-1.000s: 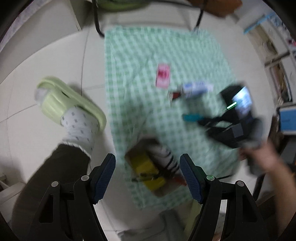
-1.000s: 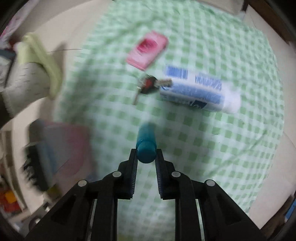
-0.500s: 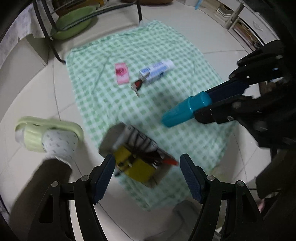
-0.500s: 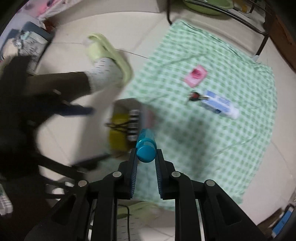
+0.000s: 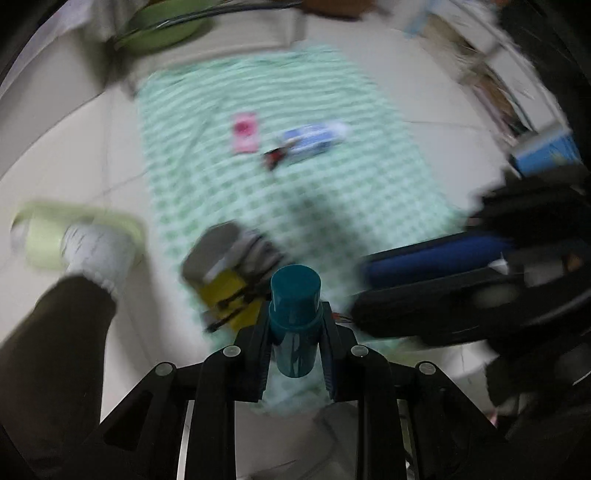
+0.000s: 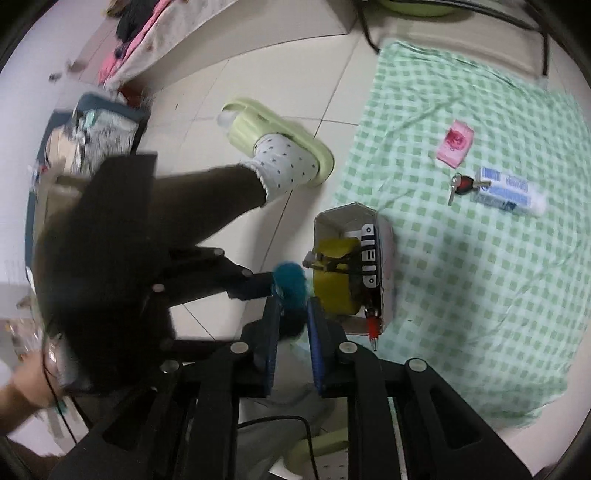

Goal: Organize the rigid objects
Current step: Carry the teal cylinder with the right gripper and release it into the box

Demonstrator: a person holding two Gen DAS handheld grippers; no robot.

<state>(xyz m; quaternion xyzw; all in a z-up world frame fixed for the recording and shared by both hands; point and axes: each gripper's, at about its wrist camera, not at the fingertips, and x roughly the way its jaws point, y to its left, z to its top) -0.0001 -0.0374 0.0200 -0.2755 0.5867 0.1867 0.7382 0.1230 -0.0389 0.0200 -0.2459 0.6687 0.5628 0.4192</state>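
Observation:
A teal bottle sits between the pads of my left gripper, which is shut on it, above the cardboard box. In the right wrist view the bottle appears blurred between both grippers' fingers. My right gripper has its jaws narrowly apart around the bottle; whether it grips is unclear. The box holds a yellow tape roll and a striped item. On the green checked cloth lie a pink card, keys and a white-blue tube.
A person's leg in a dotted sock and green slipper stands on the tile floor left of the cloth. Clutter and a bin lie far left. A chair frame with a green basin stands beyond the cloth.
The teal bottle, held by my right gripper before, now sits in my left gripper, which has closed. Both grippers came together over the box.

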